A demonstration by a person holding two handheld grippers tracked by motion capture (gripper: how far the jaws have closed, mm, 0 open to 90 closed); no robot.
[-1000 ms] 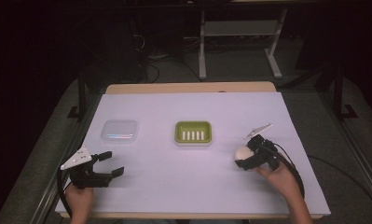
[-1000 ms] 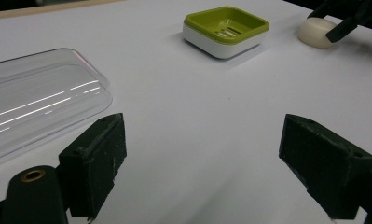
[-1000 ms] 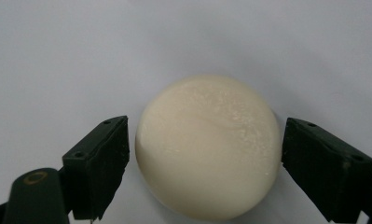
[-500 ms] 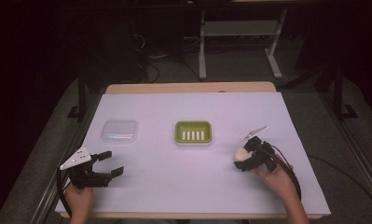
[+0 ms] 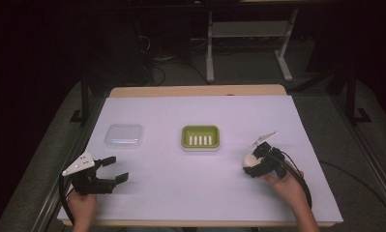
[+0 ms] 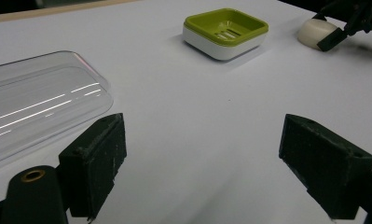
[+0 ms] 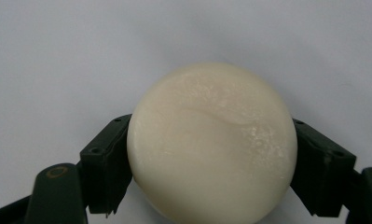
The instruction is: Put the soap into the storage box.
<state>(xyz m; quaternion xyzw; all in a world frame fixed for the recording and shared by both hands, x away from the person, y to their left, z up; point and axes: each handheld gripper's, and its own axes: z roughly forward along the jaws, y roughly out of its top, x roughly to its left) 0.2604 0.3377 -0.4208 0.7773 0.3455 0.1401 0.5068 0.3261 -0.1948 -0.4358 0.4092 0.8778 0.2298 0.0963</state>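
Since a second ago your right gripper (image 5: 256, 164) has slid slightly nearer you, jaws clamped on the round soap bar (image 7: 211, 144) low over the table (image 5: 190, 193), right of the green soap dish (image 5: 200, 137). Squeeze unevenly and it may squirt out. Your left gripper (image 5: 114, 170) hangs open, empty.

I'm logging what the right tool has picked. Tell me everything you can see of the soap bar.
The soap bar is a round, cream-white puck with a smooth, slightly waxy face crossed by a faint crease. It sits between the jaws of the right tool, which press its two sides. It is at the right of the white table, right of the green soap dish.
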